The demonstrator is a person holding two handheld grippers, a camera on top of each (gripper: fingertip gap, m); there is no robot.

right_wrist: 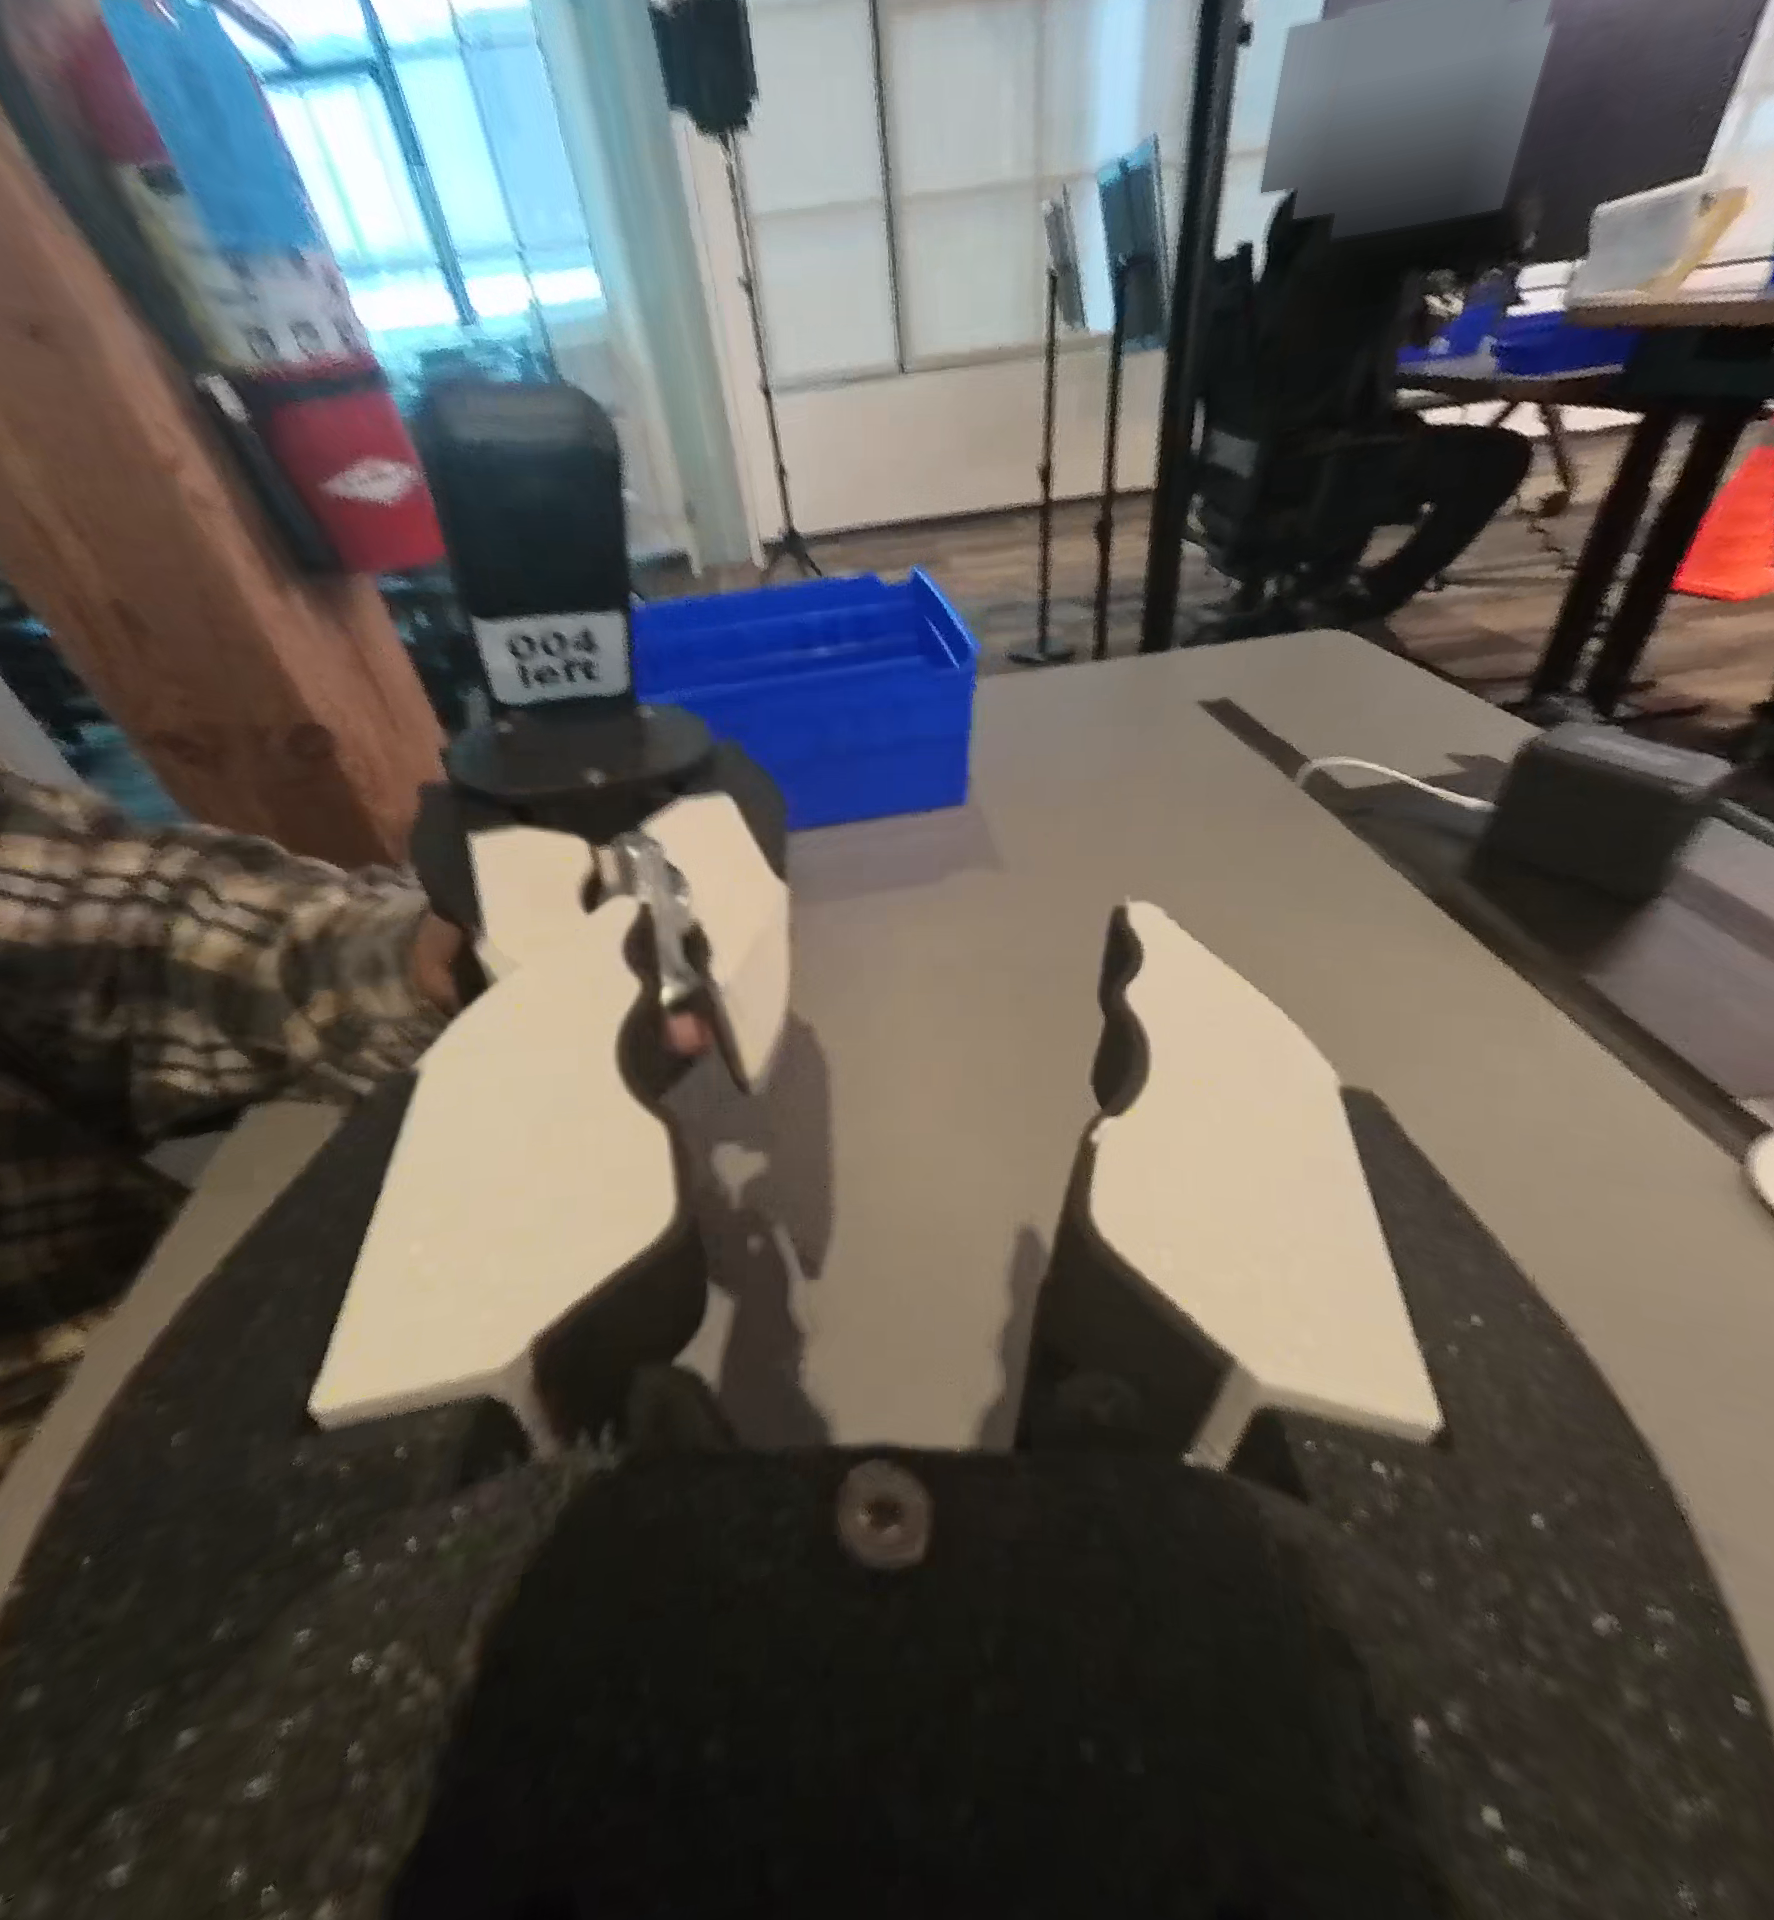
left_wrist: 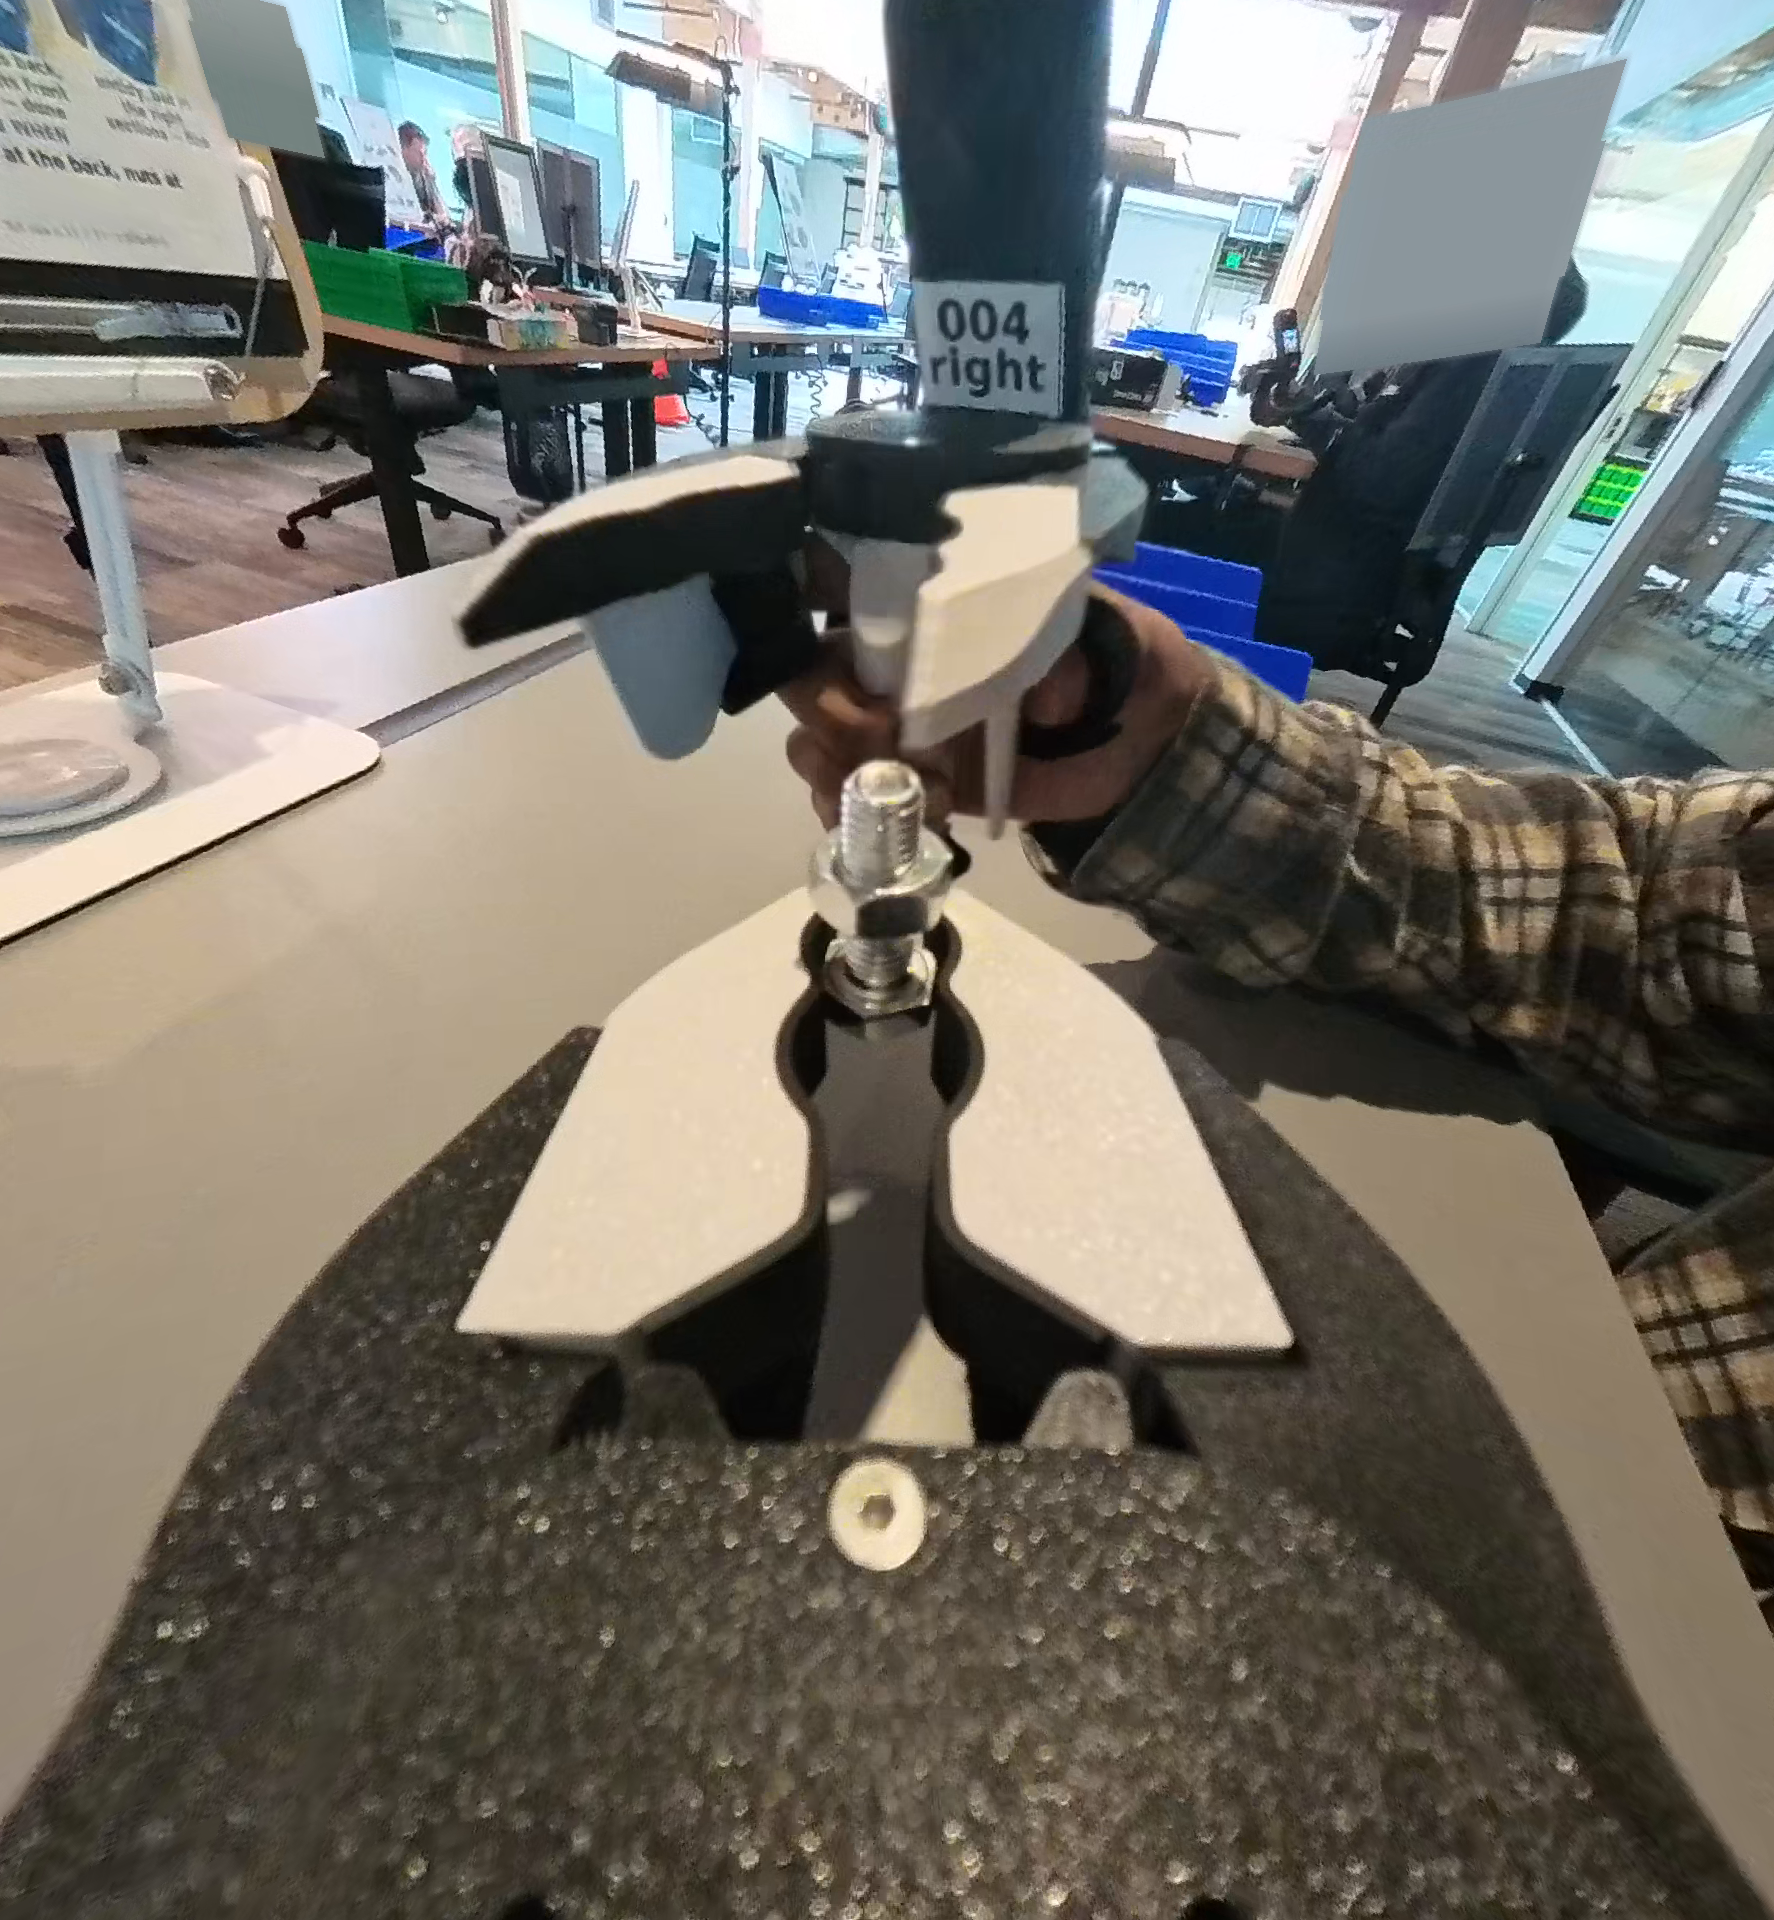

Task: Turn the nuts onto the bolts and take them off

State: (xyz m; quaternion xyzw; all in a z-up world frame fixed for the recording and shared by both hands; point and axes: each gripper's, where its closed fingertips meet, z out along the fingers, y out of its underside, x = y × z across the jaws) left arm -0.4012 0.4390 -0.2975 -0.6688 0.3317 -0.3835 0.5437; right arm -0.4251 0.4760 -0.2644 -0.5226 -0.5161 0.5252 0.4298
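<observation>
In the left wrist view my left gripper (left_wrist: 878,940) is shut on the head end of a silver bolt (left_wrist: 881,800), which points up and away from the camera above the grey table (left_wrist: 343,1091). A silver hex nut (left_wrist: 878,883) sits partway down its thread, just above my fingertips. My right gripper (left_wrist: 821,707) hangs open beyond the bolt's tip, held by a hand in a plaid sleeve. In the right wrist view my right gripper (right_wrist: 872,935) is wide open and empty. The left gripper (right_wrist: 654,966) with the bolt (right_wrist: 663,940) is at its left fingertip, not between the fingers.
A blue bin (right_wrist: 810,696) stands at the table's far edge. A grey power adapter (right_wrist: 1589,821) with a white cable lies at the right. A white stand base (left_wrist: 135,769) with a sign sits at the left. Desks, chairs and an orange cone lie beyond. Some 5 cm of space lies between my two pairs of fingers.
</observation>
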